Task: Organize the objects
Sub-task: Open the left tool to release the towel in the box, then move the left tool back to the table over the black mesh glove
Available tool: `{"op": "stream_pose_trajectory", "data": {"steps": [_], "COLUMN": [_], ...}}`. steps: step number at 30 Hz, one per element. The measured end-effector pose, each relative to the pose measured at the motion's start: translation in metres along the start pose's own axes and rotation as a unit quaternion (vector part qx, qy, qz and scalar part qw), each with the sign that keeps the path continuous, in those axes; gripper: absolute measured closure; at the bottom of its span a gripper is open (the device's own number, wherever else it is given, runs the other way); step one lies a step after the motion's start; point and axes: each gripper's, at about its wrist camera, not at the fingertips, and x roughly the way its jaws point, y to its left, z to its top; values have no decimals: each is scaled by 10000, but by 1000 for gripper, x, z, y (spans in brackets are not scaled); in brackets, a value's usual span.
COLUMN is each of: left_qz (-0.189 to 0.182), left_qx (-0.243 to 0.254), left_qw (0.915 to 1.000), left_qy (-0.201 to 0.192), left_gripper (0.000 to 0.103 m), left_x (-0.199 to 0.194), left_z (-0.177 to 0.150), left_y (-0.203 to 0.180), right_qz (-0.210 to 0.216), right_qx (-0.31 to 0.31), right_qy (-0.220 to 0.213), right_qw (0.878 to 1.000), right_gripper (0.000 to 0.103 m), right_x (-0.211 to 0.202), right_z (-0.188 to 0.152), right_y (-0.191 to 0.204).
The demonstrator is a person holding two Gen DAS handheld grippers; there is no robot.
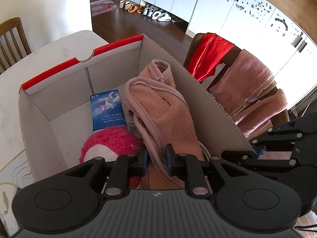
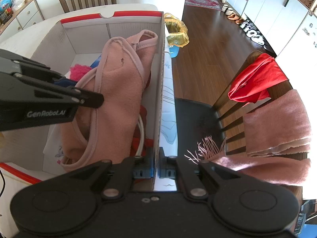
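White table (image 1: 59, 45), open box (image 1: 198, 91) on top, wooden floor beyond.
Pink fleece (image 1: 168, 115) draped inside the box along its right wall, over a blue packet (image 1: 107, 109) and a pink plush (image 1: 111, 144). Left gripper (image 1: 157, 161) low in the box, jaws slightly parted around the fleece edge. Right gripper (image 2: 156, 164) clamped shut on the box's right wall.
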Motion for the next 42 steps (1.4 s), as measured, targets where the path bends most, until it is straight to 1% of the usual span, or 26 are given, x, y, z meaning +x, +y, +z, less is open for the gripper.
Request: {"op": "stream_pose_trajectory", "data": {"steps": [4, 5, 6, 7, 8, 9, 14, 18, 20, 23, 27, 28, 30, 34, 36, 39, 40, 41, 42], "left_qz": [-14, -32, -46, -62, -84, -92, -203, -252, -254, -129, 103, 178, 309, 608, 739, 882, 917, 968, 999], "left_qx": [16, 9, 2, -9, -23, -47, -94, -205, -259, -365, -633, -698, -822, -1055, -1161, -1364, -1466, -1598, -1730], "left_qw": [10000, 9999, 9999, 9998, 9997, 9995, 9984, 9967, 9958, 9950, 9931, 9927, 9915, 9885, 9865, 9837, 9822, 9799, 9774], "left_qy": [-80, -113, -135, -172, -240, -282, -527, -746, -836, -924, -984, -973, -958, -902, -882, -774, -735, -704, -689], "left_gripper": [73, 69, 60, 56, 49, 47, 46, 34, 32, 30, 27, 26, 20, 19, 13, 12, 10, 4, 1], "left_x": [-8, -12, -15, -20, -25, -30, -63, -95, -110, -129, -148, -152, -159, -171, -176, -179, -179, -179, -179], "left_z": [-5, -7, -9, -11, -14, -16, -28, -43, -52, -65, -84, -89, -98, -120, -131, -149, -155, -161, -167], "left_y": [-3, -3, -4, -4, -4, -4, -5, -1, 4, 15, 36, 42, 55, 78, 89, 106, 112, 120, 126], "right_qz": [6, 12, 12, 15, 14, 20, 13, 17, 26, 40, 51, 51, 56, 124, 134, 123, 120, 121, 122], "right_qx": [-13, -24, -27, -43, -42, -42, -65, -70, -65, -80, -97, -97, -97, -31, -38, -70, -73, -70, -66], "right_qy": [3, 3, 3, 4, 4, 4, 8, 5, 7, 8, 19, 20, 32, 97, 110, 114, 111, 110, 109], "right_qw": [10000, 10000, 10000, 10000, 10000, 10000, 10000, 10000, 10000, 10000, 9999, 9999, 9999, 9999, 9998, 9998, 9998, 9998, 9998], "right_gripper": [100, 100, 100, 100, 100, 100, 100, 100, 100, 100, 100, 100, 100, 100, 100, 100, 100, 100, 100], "right_x": [0, 0, 0, 0, 0, 1, 1, 1, 1, 0, 0, 0, 0, -1, -1, -2, -2, -2, -2], "right_z": [0, 0, 0, 0, 0, 1, 1, 1, 1, 0, 0, 0, 0, 1, 2, 2, 3, 3, 3], "right_y": [0, 0, 0, 0, 0, -2, -2, -2, -3, -3, -4, -4, -4, -7, -8, -7, -7, -7, -7]}}
